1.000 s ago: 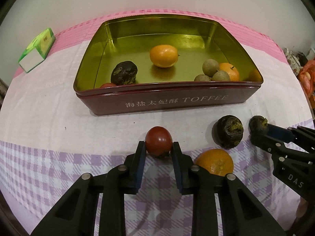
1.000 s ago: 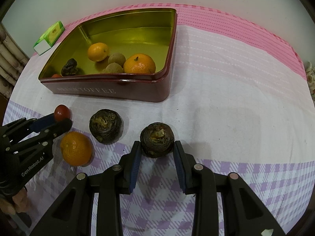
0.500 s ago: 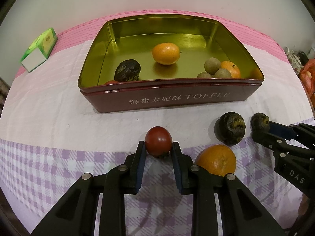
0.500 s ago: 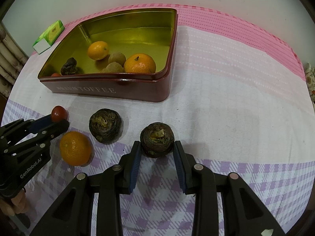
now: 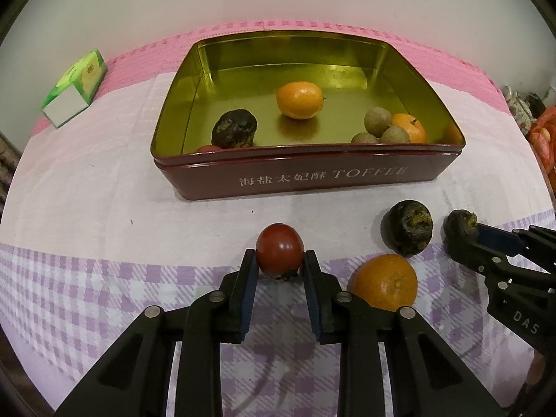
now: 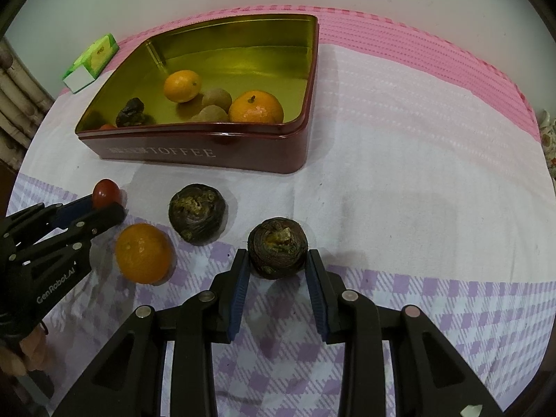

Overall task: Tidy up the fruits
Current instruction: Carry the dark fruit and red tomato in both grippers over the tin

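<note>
Before tin [image 5: 312, 180] | left fingers [image 5: 249, 271] clamp tomato [image 5: 279, 252] | right fingers [image 6: 242, 271] clamp dark fruit [image 6: 278, 248]

Worktop [image 5: 87, 187] w/ cloth: white middle, pink strip far edge, purple check near edge. Maroon toffee tin [image 5: 312, 180] sits at 12 o'clock. Green-white box [image 5: 74, 88] at 10. At 3–4 o'clock: loose orange [image 5: 384, 283], dark wrinkled fruit [image 5: 406, 227] just beside it, apart from tin.
</note>
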`<state>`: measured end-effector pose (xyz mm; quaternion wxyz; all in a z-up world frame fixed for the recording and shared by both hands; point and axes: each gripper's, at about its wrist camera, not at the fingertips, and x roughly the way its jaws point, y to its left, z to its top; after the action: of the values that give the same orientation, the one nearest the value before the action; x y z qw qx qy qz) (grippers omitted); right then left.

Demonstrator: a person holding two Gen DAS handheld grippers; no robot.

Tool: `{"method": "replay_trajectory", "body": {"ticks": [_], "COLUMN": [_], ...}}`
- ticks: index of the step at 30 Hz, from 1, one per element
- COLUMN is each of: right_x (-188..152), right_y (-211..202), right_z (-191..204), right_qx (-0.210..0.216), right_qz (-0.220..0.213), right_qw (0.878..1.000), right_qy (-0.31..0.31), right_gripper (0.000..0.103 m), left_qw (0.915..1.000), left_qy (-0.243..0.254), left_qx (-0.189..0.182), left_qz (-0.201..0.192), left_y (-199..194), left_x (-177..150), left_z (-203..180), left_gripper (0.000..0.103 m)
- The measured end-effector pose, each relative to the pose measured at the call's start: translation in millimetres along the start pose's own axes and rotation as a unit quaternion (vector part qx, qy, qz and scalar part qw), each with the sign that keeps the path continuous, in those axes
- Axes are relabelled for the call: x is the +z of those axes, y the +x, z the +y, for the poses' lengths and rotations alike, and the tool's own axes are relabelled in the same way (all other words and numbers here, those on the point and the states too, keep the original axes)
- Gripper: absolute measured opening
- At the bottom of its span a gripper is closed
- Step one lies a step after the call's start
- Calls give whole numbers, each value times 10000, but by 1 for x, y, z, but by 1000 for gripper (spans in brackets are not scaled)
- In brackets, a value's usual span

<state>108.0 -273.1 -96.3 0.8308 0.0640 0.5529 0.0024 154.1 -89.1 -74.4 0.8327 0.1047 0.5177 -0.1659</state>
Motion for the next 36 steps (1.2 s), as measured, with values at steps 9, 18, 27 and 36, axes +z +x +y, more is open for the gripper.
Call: {"method": "replay_trajectory", "body": {"ticks": [9, 18, 27, 36], "right_x": [3, 19, 44, 66], "right_y": [-18, -44, -57, -46], "right_z": [2, 9, 18, 18], "right_qx": [29, 42, 76, 163], "right_qz": [-158, -396, -606, -552], "right_qw": [9999, 9991, 9978, 9981], "right_qy": [-19, -125, -250, -205], "right_gripper": [30, 31, 31, 31], "left_qw": [9999, 9991, 9981, 9982], "left_qy": [27, 91, 99, -8], "left_qx": [-59, -44, 88, 192], "left_qz": [-141, -401, -596, -573], "left_y": [-18, -41, -48, -34], "left_x": [6, 23, 52, 72], "left_z": [0, -4, 7, 15], "left_gripper": [27, 27, 27, 27]}}
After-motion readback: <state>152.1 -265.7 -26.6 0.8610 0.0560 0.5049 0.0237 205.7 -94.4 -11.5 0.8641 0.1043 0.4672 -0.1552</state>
